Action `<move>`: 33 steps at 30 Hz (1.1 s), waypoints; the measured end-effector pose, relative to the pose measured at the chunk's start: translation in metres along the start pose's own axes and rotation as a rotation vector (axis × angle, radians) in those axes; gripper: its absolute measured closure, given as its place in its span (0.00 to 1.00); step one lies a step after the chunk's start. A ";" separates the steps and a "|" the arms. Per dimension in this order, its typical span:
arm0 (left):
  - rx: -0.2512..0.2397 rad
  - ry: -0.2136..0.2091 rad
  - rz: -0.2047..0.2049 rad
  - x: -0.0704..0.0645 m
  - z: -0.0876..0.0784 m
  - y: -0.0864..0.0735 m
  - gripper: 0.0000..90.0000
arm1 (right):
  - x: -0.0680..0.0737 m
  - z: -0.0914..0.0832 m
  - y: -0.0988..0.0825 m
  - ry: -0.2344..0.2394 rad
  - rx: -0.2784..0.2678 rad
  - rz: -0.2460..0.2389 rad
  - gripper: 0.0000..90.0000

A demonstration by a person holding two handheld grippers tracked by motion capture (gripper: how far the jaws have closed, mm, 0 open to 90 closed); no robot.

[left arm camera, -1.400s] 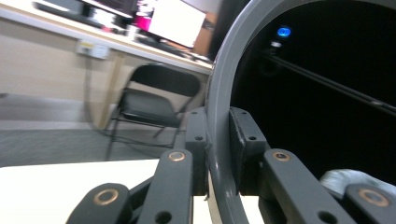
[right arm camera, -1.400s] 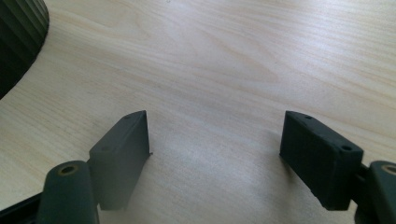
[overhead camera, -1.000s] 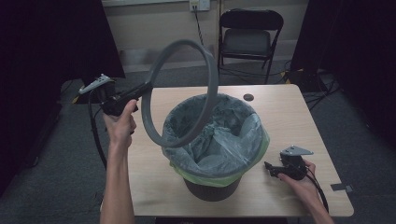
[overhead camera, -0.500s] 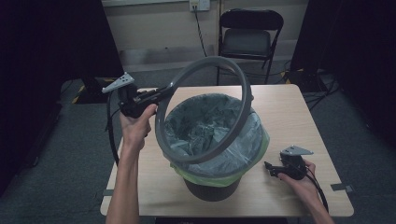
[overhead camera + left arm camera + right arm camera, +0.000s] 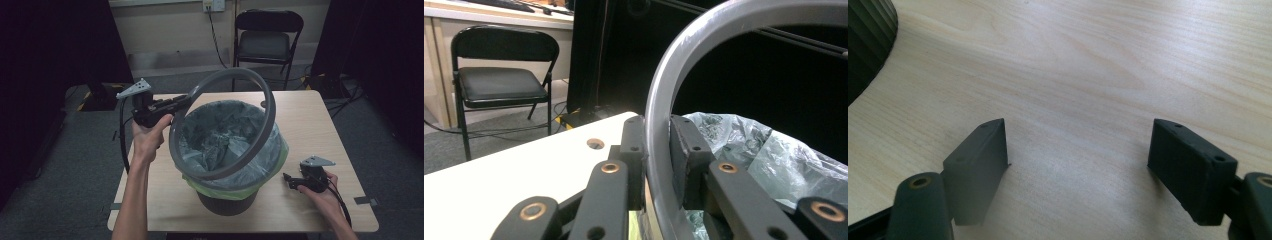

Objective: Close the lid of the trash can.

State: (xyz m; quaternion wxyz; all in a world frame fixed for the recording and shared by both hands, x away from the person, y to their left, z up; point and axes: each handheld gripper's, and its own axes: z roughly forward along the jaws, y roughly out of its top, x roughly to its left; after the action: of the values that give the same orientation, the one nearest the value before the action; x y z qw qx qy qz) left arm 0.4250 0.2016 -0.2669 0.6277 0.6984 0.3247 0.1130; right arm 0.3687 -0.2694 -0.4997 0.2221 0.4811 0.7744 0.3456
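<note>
1. On the table (image 5: 150,200), near its middle, stands a dark bin (image 5: 225,200) lined with a pale green bag (image 5: 225,145); the bag's edge is folded out over the rim.
2. Left gripper (image 5: 176,104) is held up at the bin's left side, level with the bag's top. Its jaws are clamped on a grey ring (image 5: 270,120).
3. Left gripper view: the ring (image 5: 659,125) runs between the two black pads, both pressing on it, and arcs up and over to the right. The bag (image 5: 754,145) lies behind it.
4. Ring hangs tilted above the bin mouth: far edge raised toward the chair (image 5: 267,35), near edge dipped low over the bag's front rim. Whether it touches the bag there, I cannot tell.
5. Right gripper (image 5: 287,179) rests on the table, right of the bin, hand around its body. It points toward the bin.
6. Right gripper view: jaws stand wide apart, nothing between them, bare wood (image 5: 1098,75) beneath. The bin's ribbed wall (image 5: 868,35) shows at top left.
</note>
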 end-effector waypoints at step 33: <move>-0.044 0.019 0.032 -0.018 -0.043 -0.025 0.49 | 0.016 -0.054 0.174 0.125 -0.325 -0.020 0.55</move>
State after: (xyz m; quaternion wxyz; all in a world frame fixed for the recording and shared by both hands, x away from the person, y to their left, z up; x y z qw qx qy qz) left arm 0.3790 0.2258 -0.2780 0.6379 0.6885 0.3169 0.1367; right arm 0.4282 -0.2210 -0.3342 0.2518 0.4089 0.7252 0.4934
